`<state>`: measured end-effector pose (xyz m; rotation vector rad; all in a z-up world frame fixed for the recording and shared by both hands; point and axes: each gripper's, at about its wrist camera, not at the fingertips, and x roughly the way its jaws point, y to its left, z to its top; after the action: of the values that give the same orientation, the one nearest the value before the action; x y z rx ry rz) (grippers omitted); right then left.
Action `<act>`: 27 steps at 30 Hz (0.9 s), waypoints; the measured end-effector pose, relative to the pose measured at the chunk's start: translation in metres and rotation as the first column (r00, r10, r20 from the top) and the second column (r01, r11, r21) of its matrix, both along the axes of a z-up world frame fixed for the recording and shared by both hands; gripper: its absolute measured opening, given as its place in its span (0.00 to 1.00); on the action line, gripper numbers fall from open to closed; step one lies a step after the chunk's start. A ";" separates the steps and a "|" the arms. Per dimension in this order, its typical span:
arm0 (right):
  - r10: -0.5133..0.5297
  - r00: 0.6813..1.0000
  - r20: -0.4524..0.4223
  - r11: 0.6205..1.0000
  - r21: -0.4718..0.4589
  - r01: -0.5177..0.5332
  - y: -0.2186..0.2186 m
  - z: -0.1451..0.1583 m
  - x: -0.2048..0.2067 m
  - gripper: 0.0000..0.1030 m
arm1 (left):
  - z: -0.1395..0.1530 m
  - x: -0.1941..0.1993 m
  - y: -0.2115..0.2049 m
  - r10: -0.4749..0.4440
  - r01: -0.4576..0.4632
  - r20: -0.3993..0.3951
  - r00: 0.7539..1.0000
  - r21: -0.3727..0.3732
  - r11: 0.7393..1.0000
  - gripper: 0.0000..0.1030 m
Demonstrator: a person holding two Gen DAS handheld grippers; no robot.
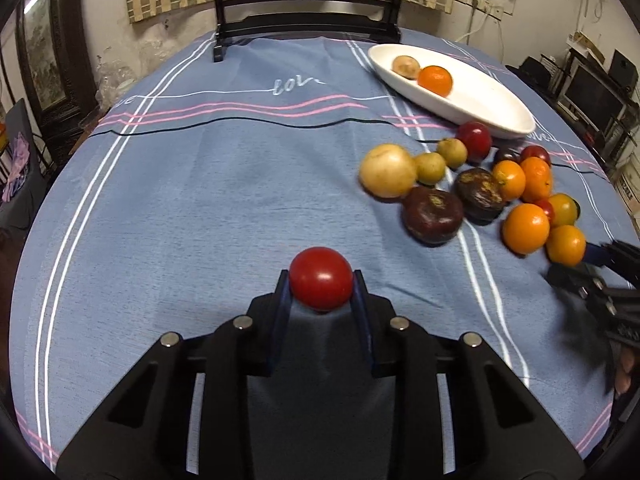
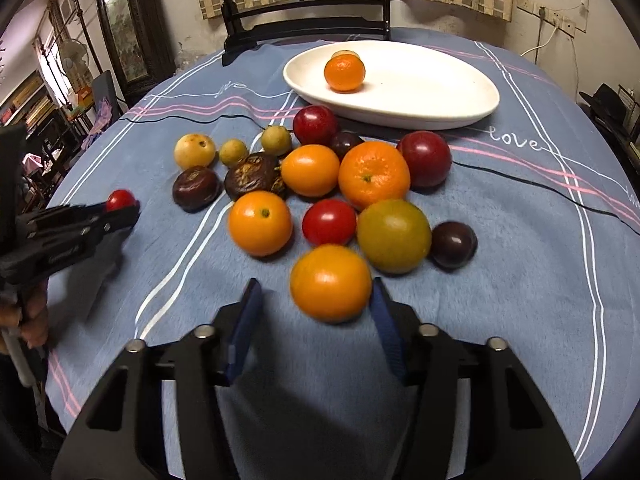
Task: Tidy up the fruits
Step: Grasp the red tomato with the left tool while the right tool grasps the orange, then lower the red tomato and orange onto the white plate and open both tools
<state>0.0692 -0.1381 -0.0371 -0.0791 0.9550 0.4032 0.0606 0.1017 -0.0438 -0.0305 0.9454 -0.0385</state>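
Note:
My left gripper [image 1: 321,292] is shut on a small red tomato [image 1: 321,290] and holds it over the blue cloth, left of the fruit pile; it also shows in the right wrist view [image 2: 120,206]. My right gripper [image 2: 316,296] is open, its jaws standing either side of an orange fruit [image 2: 330,283] at the near edge of the pile, with a gap on the left side. The white oval dish [image 2: 440,92] at the back holds a mandarin [image 2: 345,73] and a brownish fruit [image 1: 405,67]. The pile holds several oranges, red plums, dark mangosteens and yellow-green fruits.
A dark wooden mirror stand [image 1: 308,20] stands at the table's far edge. The blue tablecloth [image 1: 200,200] covers a round table. Furniture and shelves crowd the room on both sides.

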 end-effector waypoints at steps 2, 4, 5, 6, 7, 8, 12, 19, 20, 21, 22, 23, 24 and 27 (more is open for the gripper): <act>-0.016 1.000 0.005 1.000 -0.001 0.016 -0.003 0.002 0.002 0.37 | 0.001 -0.001 -0.005 -0.020 0.020 -0.001 1.000 -0.013 1.000 0.29; -0.010 1.000 0.012 1.000 0.020 0.009 -0.007 0.006 -0.002 0.37 | 0.004 -0.002 -0.011 -0.043 0.043 0.002 0.999 -0.020 0.999 0.29; -0.010 1.000 0.020 1.000 0.025 0.010 -0.010 0.008 -0.005 0.37 | 0.006 -0.003 -0.014 -0.055 0.055 0.007 0.998 -0.019 0.998 0.29; -0.011 1.000 0.021 0.999 0.035 0.010 -0.013 0.010 -0.007 0.37 | 0.010 -0.004 -0.019 -0.069 0.069 0.018 0.997 -0.014 0.997 0.29; -0.007 1.000 0.022 0.999 0.051 0.005 -0.018 0.014 -0.009 0.37 | 0.012 -0.005 -0.021 -0.078 0.078 0.026 0.997 -0.012 0.997 0.29; -0.002 0.999 0.032 0.998 0.060 0.000 -0.022 0.019 -0.012 0.37 | 0.017 -0.005 -0.025 -0.091 0.092 0.038 0.995 -0.010 0.996 0.29; 0.005 0.995 0.098 0.996 0.087 -0.014 -0.032 0.046 -0.013 0.37 | 0.038 0.001 -0.046 -0.141 0.141 0.083 0.987 0.005 0.990 0.29; -0.022 0.973 0.230 0.998 0.062 0.008 -0.044 0.081 0.021 0.37 | 0.073 0.051 -0.092 -0.209 0.208 0.141 0.968 0.025 0.978 0.29; -0.033 0.972 0.234 0.998 0.062 0.019 -0.045 0.082 0.031 0.37 | 0.075 0.062 -0.100 -0.214 0.213 0.140 0.967 0.023 0.977 0.29; -0.043 0.971 0.235 0.997 0.068 0.027 -0.047 0.081 0.042 0.37 | 0.075 0.077 -0.107 -0.216 0.215 0.138 0.967 0.021 0.976 0.29; -0.046 0.971 0.235 0.997 0.069 0.031 -0.047 0.080 0.049 0.37 | 0.074 0.086 -0.112 -0.214 0.212 0.137 0.967 0.024 0.977 0.29; -0.050 0.971 0.234 0.997 0.061 0.037 -0.047 0.077 0.060 0.37 | 0.073 0.098 -0.117 -0.210 0.208 0.134 0.969 0.030 0.978 0.29; -0.055 0.972 0.228 0.998 0.051 0.045 -0.047 0.074 0.070 0.37 | 0.071 0.108 -0.121 -0.206 0.204 0.127 0.970 0.031 0.979 0.29; -0.061 0.978 0.197 0.998 0.041 0.054 -0.046 0.066 0.097 0.37 | 0.062 0.136 -0.130 -0.202 0.201 0.104 0.974 0.020 0.979 0.29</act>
<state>0.1664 -0.1844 0.0293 -0.0575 0.7514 0.3515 0.1962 -0.0286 0.0182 0.0758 0.8403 -0.2212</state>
